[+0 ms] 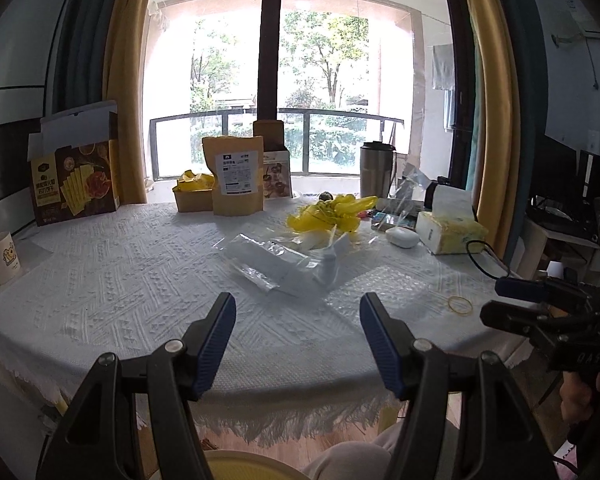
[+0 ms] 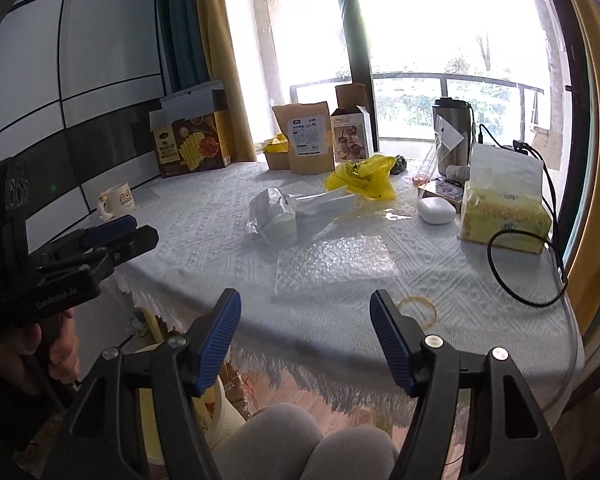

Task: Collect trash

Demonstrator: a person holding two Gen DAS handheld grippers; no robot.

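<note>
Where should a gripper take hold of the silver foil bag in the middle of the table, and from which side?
Probably at the near end of the silver foil bag, from the table's front edge. It lies flat and crumpled, and that end lifts slightly off the white tablecloth, so one finger may slide beneath. Both grippers are open.

Place: a home, most likely a living or dining room beside a balcony.
Window: tall glass door (image 1: 324,80) with dark frame, balcony railing (image 1: 276,114) and green trees behind.
Curtains: yellow curtain (image 1: 122,92) and a blue one next to it, hanging at both sides.
Table: white knitted tablecloth (image 1: 112,280) with fringe on the edge.
Everyday things: cartoon mug (image 1: 0,258), biscuit box (image 1: 74,182), kraft snack pouch (image 1: 238,176), steel tumbler (image 1: 376,170), tissue pack (image 1: 448,228).
Wall: white and dark panels (image 2: 80,92) at the left side.
Floor: wood, visible under the table edge.
</note>
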